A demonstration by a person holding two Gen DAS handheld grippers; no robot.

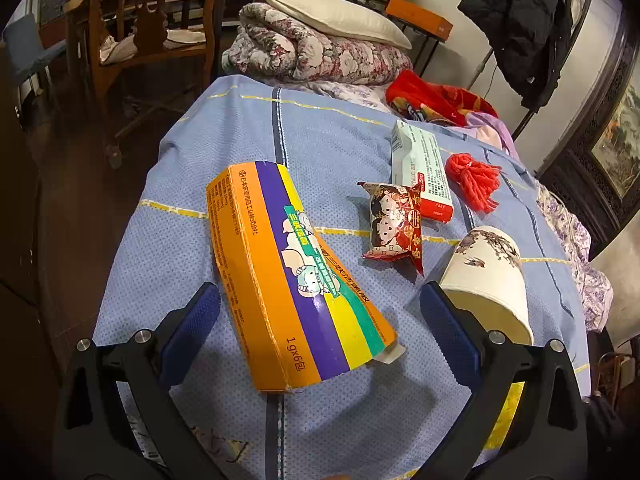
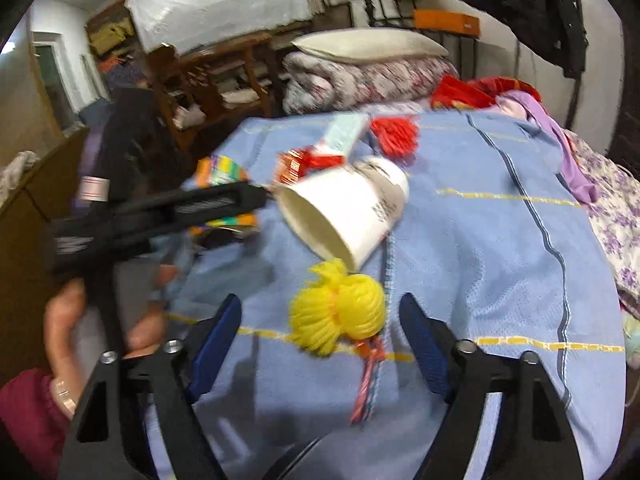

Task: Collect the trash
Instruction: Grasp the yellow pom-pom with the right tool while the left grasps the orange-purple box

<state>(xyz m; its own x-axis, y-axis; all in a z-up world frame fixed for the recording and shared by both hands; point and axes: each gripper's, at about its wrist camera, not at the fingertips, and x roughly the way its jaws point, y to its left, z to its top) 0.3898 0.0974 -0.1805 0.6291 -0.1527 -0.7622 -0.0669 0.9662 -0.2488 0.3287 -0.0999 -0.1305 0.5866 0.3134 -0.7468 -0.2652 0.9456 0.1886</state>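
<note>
Orange box (image 1: 296,276) flat on the bed (image 1: 224,152), straight ahead of the left claw (image 1: 320,320), long axis slanting away to the left, near end between wide-open jaws, untouched. Yellow yarn tassel (image 2: 340,312) between the right claw (image 2: 320,334) jaws, part open, apparently not yet pinched.
</note>
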